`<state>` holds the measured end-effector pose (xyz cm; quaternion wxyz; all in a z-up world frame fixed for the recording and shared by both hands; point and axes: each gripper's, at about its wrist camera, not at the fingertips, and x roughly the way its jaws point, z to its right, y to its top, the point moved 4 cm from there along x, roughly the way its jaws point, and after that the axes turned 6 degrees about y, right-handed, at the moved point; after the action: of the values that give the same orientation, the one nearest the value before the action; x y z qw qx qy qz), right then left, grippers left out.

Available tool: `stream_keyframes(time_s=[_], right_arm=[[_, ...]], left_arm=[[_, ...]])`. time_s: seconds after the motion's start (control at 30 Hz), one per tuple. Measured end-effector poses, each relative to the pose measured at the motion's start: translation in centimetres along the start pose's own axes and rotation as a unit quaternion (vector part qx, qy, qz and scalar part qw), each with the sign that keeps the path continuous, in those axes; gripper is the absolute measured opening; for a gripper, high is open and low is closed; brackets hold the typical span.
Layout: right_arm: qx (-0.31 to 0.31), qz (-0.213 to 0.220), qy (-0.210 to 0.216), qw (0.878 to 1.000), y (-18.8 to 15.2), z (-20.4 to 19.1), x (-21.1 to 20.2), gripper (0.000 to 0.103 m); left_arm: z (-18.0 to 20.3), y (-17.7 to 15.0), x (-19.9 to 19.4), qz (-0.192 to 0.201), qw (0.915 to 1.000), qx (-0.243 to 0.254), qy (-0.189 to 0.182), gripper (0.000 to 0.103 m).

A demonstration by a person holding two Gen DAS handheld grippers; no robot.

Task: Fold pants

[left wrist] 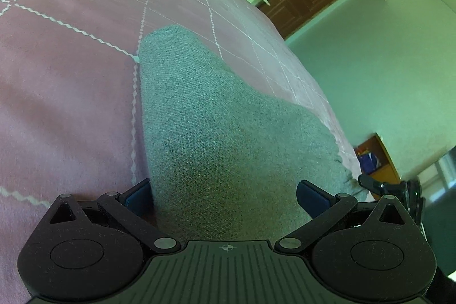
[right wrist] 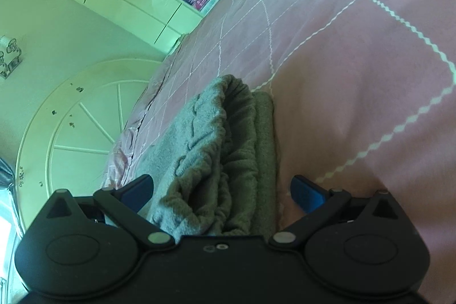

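Pants [left wrist: 216, 138] lie on a pink quilted bedspread [left wrist: 71, 81], grey knit, and both wrist views look along them from close above. At the left, the left gripper [left wrist: 225, 200] hangs low over a smooth, flat stretch of the cloth with its jaws spread wide, one blue pad [left wrist: 136, 197] off the garment's left edge and the other over the fabric; nothing is pinched between them. That straddle suits a grab at the edge, I judge, since closing here would catch the side fold. Further right in the same view, a dark piece of the other tool [left wrist: 399, 190] shows at the bed's edge.

The right gripper [right wrist: 222, 193] likewise stands wide open and empty. Under it the gathered elastic waistband [right wrist: 228, 133] sits bunched on top of a flatter layer, so the pants look already doubled over at least once. Its right pad [right wrist: 306, 193] is over bare bedspread, the left one [right wrist: 136, 190] over cloth, bracketing the thick end. With both tools set at opposite ends, the likely purpose is to take both ends together, or else the fold is finished.
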<state>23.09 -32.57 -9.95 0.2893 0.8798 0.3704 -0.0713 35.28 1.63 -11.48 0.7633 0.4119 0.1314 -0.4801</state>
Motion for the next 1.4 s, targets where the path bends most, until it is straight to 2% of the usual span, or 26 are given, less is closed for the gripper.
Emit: stream_keyframes(time_s=[0.13, 0.2, 0.23, 0.27, 0.33, 0.47, 0.63, 0.8, 0.87, 0.93, 1.23, 1.3, 1.4], right_arm=[[0.002, -0.025, 0.006, 1.000, 0.8, 0.0, 0.7, 0.098], [-0.003, -0.037, 0.005, 0.999, 0.9, -0.3, 1.2, 0.097], [-0.007, -0.044, 0.005, 0.999, 0.9, -0.6, 1.5, 0.094], [-0.010, -0.052, 0.006, 0.999, 0.8, -0.6, 1.8, 0.088], [-0.011, -0.058, 0.007, 0.998, 0.8, -0.7, 2.2, 0.086], [0.009, -0.055, 0.026, 0.998, 1.2, -0.1, 2.0, 0.082], [0.007, -0.077, 0.039, 0.996, 1.7, -0.2, 2.5, 0.082], [0.022, -0.082, 0.046, 0.995, 2.3, 0.3, 2.8, 0.073], [0.026, -0.086, 0.050, 0.995, 2.4, 0.4, 2.7, 0.071], [0.024, -0.093, 0.049, 0.994, 2.8, 0.7, 2.3, 0.065], [0.054, -0.094, 0.060, 0.992, 2.9, 1.9, -0.4, 0.065], [0.071, -0.095, 0.081, 0.990, 2.8, 2.2, -0.6, 0.074], [0.073, -0.112, 0.086, 0.987, 2.6, 2.0, 0.9, 0.082]], left_arm=[[-0.6, 0.5, 0.1, -0.002, 1.0000, 0.002, -0.009, 0.102], [-1.1, 0.7, 0.1, 0.003, 1.0000, -0.001, 0.001, 0.092], [-1.5, 0.9, -0.1, 0.006, 0.9999, -0.004, 0.007, 0.084], [-2.0, 1.0, -0.2, 0.007, 0.9999, -0.010, 0.010, 0.080], [-2.6, 1.3, -0.2, 0.007, 0.9997, -0.023, 0.002, 0.075], [-3.0, 1.6, 0.3, 0.000, 0.9996, -0.024, -0.014, 0.074], [-3.0, 1.9, 1.0, -0.009, 0.9993, -0.019, -0.030, 0.074], [-3.2, 2.0, 1.3, -0.018, 0.9990, -0.011, -0.040, 0.073], [-3.3, 2.1, 1.4, -0.024, 0.9992, 0.003, -0.033, 0.067], [-3.6, 2.2, 1.1, -0.026, 0.9989, -0.001, -0.040, 0.067], [-4.4, 2.0, 1.1, -0.024, 0.9985, -0.004, -0.049, 0.066], [-4.5, 2.0, 1.1, -0.023, 0.9985, -0.005, -0.049, 0.066], [-4.5, 1.9, 1.1, -0.022, 0.9986, -0.005, -0.049, 0.066]])
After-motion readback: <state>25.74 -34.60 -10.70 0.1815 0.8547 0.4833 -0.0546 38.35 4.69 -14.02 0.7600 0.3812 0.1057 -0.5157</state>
